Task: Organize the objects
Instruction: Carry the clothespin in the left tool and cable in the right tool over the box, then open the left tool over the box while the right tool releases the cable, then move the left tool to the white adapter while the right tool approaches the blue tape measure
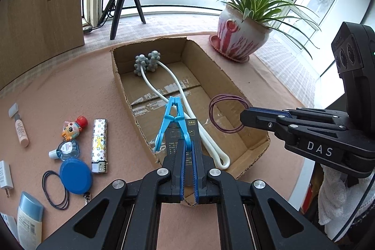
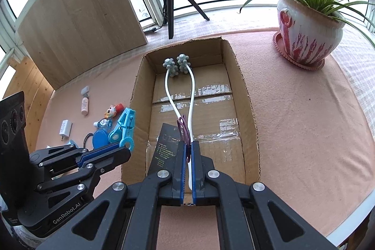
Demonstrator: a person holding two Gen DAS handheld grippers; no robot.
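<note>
both wrist views look steeply down, close above one shared cardboard box (image 1: 246, 95)

from my seat the clearest lettering is "das", white capitals on the black body of the right gripper (image 1: 243, 117) as the left wrist camera sees it, and "genrobot.ai", in pale letters along the lower housing of the left gripper (image 2: 127, 151) as the right wrist camera sees it. the black card (image 1: 193, 132) lying in the cardboard box (image 1: 255, 144) carries a small white label and lines of fine print, but i cannot read any of it, and the patterned lighter (image 1: 100, 144) shows only repeated monogram marks too small for me to make out.
</note>
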